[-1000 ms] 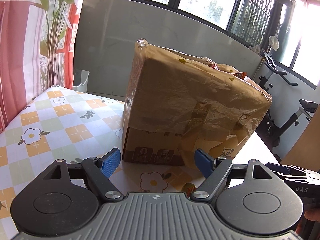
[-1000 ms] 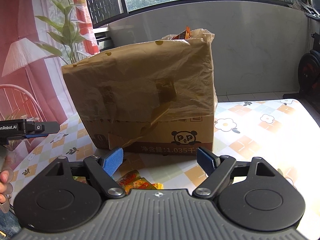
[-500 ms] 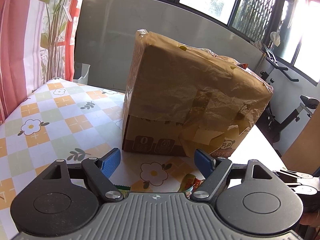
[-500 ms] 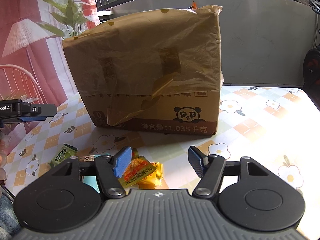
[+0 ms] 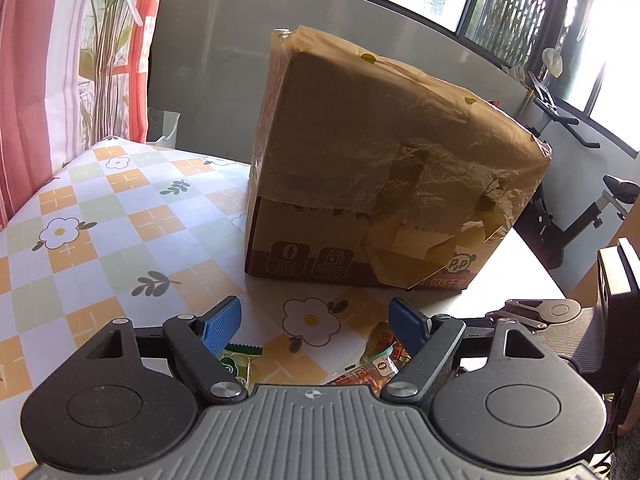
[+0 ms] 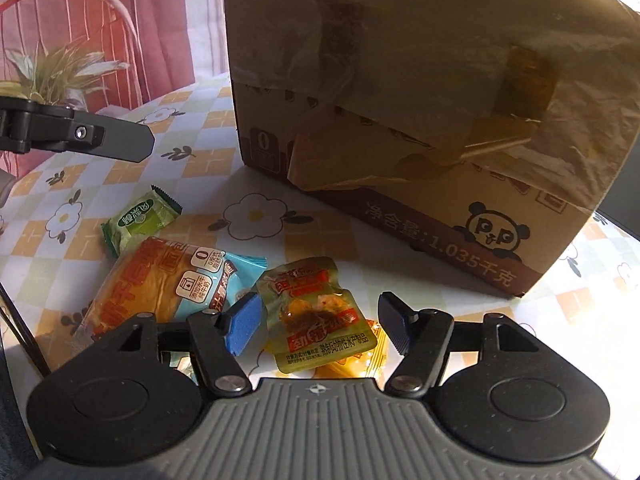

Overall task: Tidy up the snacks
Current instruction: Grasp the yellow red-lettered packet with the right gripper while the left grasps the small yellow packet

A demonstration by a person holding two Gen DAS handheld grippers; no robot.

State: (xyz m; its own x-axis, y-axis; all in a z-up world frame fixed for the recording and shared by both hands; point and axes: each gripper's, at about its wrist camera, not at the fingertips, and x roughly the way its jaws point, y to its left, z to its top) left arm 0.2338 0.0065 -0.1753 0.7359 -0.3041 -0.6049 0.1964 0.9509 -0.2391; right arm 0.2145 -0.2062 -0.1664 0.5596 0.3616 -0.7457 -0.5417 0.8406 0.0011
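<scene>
A tall cardboard box (image 5: 384, 176) wrapped in brown paper stands on the flowered tablecloth (image 5: 100, 216); it also shows in the right wrist view (image 6: 420, 100). Snack packets lie in front of it: a green one (image 6: 140, 220), an orange bread packet (image 6: 160, 280), and a yellow-green pouch (image 6: 320, 316) over a yellow packet (image 6: 360, 360). My right gripper (image 6: 318, 326) is open, low over the yellow-green pouch, which lies between its fingers. My left gripper (image 5: 316, 324) is open and empty above the green packet (image 5: 236, 364) and a red-orange one (image 5: 372, 372).
The box fills the far side of the table. An exercise bike (image 5: 580, 208) stands beyond the table's right edge. A curtain and a plant (image 5: 104, 40) are at the left. The left gripper's arm (image 6: 76, 136) reaches in at the left of the right wrist view.
My right gripper has dropped and tilted down toward the snack packets, so the yellow-green pouch now lies between its fingers. My left gripper has drawn back slightly, bringing packets into view.
</scene>
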